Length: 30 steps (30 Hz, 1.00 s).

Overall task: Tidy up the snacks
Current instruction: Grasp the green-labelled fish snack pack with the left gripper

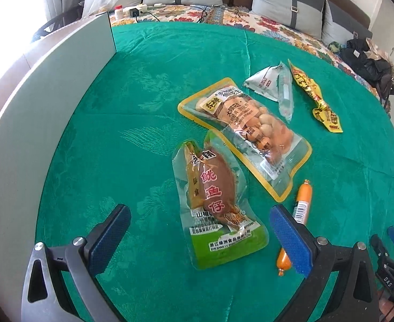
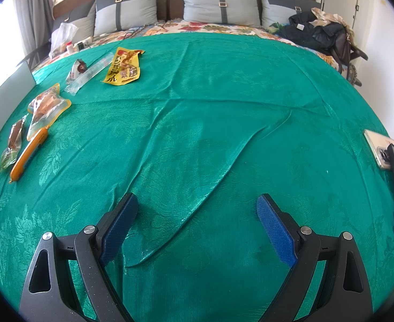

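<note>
Left gripper (image 1: 200,237) hangs low over the green cloth (image 1: 116,139) with its two blue pads spread wide, and the squid pouch (image 1: 215,201) lies flat on the cloth just between and ahead of them, so I judge that this pouch is the one to take now. Its green lower end points toward the gripper, while its upper end lies over a corner of the yellow-edged pouch of round snacks (image 1: 246,131), and the orange sausage (image 1: 300,209) lies just beside the right pad, partly hidden behind it. To do this step well, the fingers should come down on both long sides of the squid pouch at its thick brown middle, not at the thin clear border, because that film is slippery and would bend away. I think the right pad must stay clear of the sausage, otherwise it may be pinched together or rolled off. The cloth is soft and wrinkled, so a pad pushed too deep could catch the fabric; a shallow approach and a slow closing seems safer. The grey box wall (image 1: 71,61) on the left looks like the place for sorted snacks, though this is only my guess. Right gripper (image 2: 197,228) is also spread, holds nothing, and hovers above bare cloth, well apart from the snacks; a phone (image 2: 379,145) lies at its right
</note>
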Each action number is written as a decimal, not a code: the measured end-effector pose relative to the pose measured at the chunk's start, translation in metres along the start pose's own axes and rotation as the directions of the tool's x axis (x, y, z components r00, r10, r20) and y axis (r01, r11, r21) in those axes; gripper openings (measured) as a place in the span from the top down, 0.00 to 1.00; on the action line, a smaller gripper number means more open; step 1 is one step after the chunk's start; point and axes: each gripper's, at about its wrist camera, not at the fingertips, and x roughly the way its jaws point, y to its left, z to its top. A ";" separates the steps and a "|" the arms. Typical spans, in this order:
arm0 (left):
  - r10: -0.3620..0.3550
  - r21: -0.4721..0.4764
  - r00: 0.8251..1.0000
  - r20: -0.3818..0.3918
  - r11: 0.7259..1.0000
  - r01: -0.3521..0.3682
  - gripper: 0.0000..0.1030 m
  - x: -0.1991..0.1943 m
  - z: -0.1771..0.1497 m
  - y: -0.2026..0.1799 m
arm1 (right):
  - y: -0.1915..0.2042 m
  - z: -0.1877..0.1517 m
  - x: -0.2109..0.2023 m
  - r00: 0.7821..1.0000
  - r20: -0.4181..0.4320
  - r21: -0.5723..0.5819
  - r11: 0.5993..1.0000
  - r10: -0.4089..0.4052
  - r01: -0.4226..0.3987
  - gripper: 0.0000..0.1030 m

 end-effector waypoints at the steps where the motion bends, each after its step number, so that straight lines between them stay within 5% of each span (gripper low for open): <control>1: 0.037 -0.003 0.999 -0.028 0.999 -0.037 0.03 0.012 0.005 0.000 | 0.000 0.000 0.000 1.000 0.000 0.000 1.000 0.000 0.000 0.10; 5: 0.042 -0.061 0.999 -0.034 0.997 -0.044 0.06 0.028 0.012 0.010 | 0.000 0.000 0.000 1.000 0.000 0.000 1.000 0.000 0.000 0.10; 8: 0.041 -0.005 0.999 0.026 0.999 -0.041 0.47 0.016 0.009 0.010 | 0.000 0.000 0.000 1.000 0.000 0.000 1.000 0.000 0.000 0.10; 9: 0.023 0.015 1.000 0.019 1.000 -0.023 0.49 0.014 0.008 0.012 | 0.000 0.000 0.000 1.000 0.000 0.000 1.000 0.000 0.000 0.10; 17: -0.014 0.088 1.000 0.000 0.996 0.014 0.54 -0.018 -0.043 0.031 | 0.000 0.000 0.000 1.000 0.000 0.000 1.000 0.000 0.000 0.10; 23: -0.058 0.031 0.998 0.039 0.998 0.057 0.55 -0.031 -0.077 0.041 | -0.001 0.000 0.000 1.000 0.000 0.000 1.000 0.000 0.000 0.10; 30: -0.061 0.033 0.997 0.042 0.998 0.060 0.50 -0.030 -0.081 0.041 | -0.001 0.000 0.000 1.000 0.000 0.000 1.000 0.000 0.000 0.10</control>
